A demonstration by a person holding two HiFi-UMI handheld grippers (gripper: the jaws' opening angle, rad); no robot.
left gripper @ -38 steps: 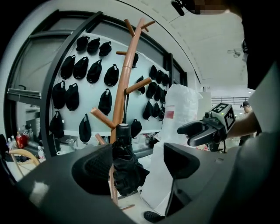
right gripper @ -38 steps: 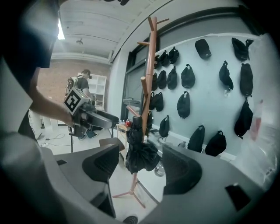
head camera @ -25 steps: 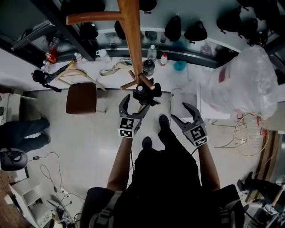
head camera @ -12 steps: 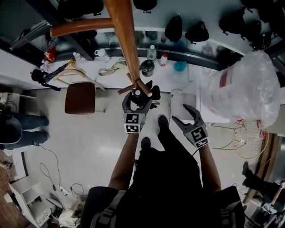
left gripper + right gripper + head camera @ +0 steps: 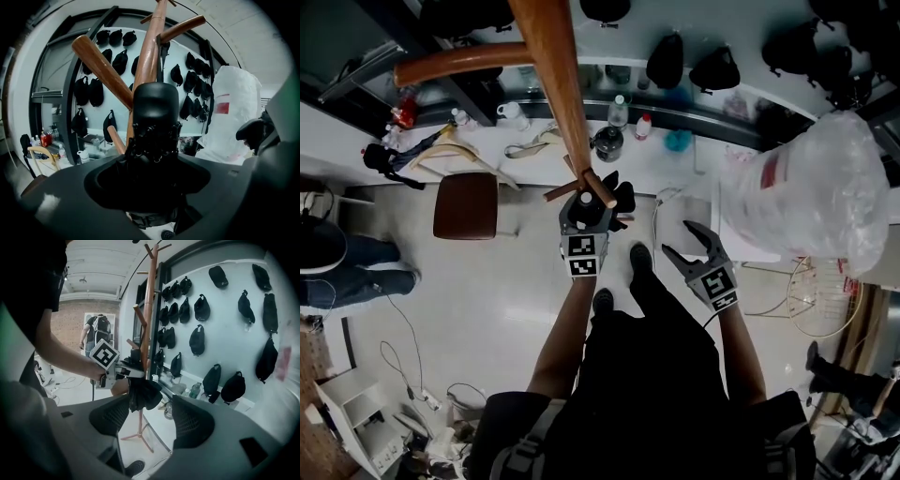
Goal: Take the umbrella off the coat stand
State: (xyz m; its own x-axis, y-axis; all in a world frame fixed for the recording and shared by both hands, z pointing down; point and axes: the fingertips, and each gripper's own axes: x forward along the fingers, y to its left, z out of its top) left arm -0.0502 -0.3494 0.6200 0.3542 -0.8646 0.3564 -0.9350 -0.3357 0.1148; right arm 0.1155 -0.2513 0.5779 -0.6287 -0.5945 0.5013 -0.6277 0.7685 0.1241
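A black folded umbrella hangs beside a low peg of the wooden coat stand. My left gripper has its jaws closing round the umbrella's top, and the pads press its gathered fabric. In the left gripper view the umbrella fills the gap between the jaws, with the coat stand right behind it. The right gripper view shows the left gripper clamped on the umbrella. My right gripper hovers to the right; its jaws are closing slightly with nothing between them.
A brown stool stands left of the stand. A large white plastic bag bulks at the right. Behind runs a counter with bottles, under a wall of black bags. A person's legs lie at the left; cables trail on the floor.
My left gripper moved forward to the umbrella and its wide jaws narrowed onto the umbrella's top. The right gripper stayed nearly where it was.
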